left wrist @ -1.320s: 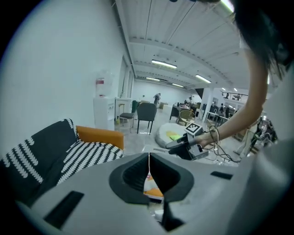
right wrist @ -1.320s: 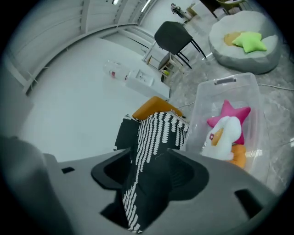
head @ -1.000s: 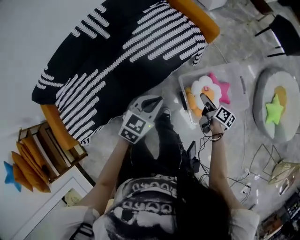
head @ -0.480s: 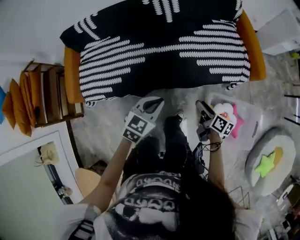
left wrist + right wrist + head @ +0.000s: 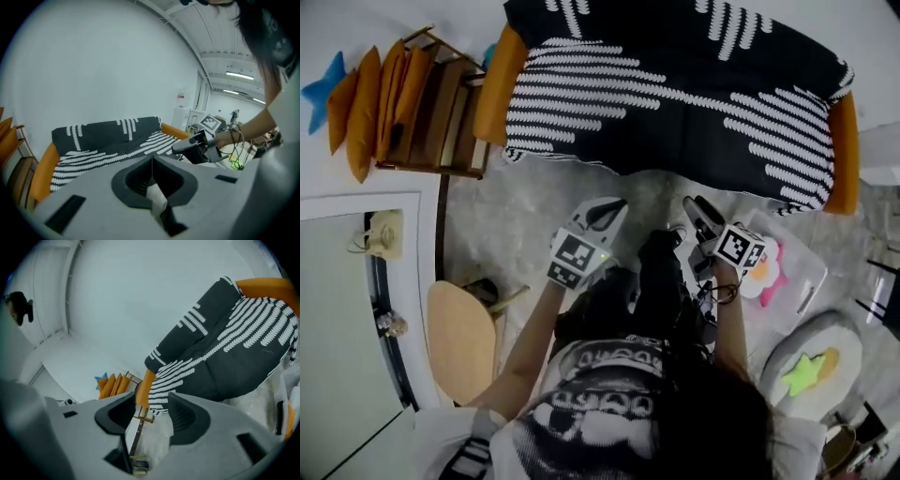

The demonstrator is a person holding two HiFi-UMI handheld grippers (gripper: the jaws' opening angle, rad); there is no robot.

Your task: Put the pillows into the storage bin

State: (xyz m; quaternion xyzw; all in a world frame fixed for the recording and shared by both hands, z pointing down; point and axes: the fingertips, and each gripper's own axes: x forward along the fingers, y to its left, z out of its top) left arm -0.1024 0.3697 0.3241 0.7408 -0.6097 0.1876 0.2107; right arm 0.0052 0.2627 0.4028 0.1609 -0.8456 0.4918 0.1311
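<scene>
A clear storage bin stands on the floor at the right, with a white and pink flower pillow inside. A green star pillow lies on a round grey cushion at the lower right. Orange pillows and a blue star pillow lean on a wooden rack at the upper left. My left gripper is held above the floor in front of the sofa, shut and empty. My right gripper hangs beside it, left of the bin, open with nothing between its fingers.
A sofa with orange ends under a black and white striped blanket spans the top. A round wooden stool stands at the lower left beside a framed panel. Cables trail near the person's legs.
The view has swung from the bin toward the sofa and the rack. The bin has slid to the right edge, and the right gripper, over the bin earlier, is now left of it.
</scene>
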